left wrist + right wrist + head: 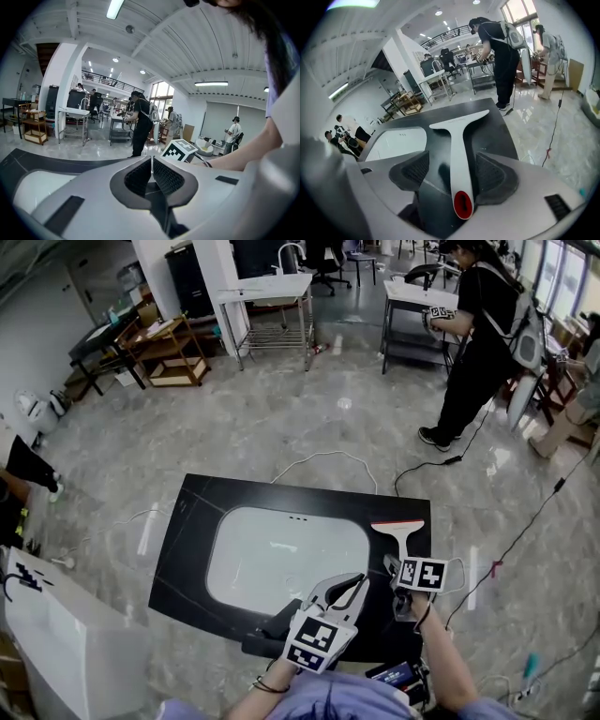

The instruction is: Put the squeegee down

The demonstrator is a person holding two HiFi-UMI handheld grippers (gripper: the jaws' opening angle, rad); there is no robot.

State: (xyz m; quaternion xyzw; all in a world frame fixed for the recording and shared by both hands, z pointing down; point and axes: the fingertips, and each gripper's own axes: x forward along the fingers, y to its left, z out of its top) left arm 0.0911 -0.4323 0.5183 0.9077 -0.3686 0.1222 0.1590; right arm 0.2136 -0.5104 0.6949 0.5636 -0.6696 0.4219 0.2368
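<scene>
Squeegee [458, 154] lies on black panel [192, 540] near its right edge, handle between wide-spread fingers [492, 171] of right gripper [452, 165]. Left gripper [151, 172] fingers [139, 177] closed, empty. Open floor [281, 427] surrounds panel.

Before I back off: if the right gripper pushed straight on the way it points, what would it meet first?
The squeegee: its white handle lies between the jaws of the open right gripper, so its wide head comes first, or the black panel beneath; depth is unclear.
</scene>
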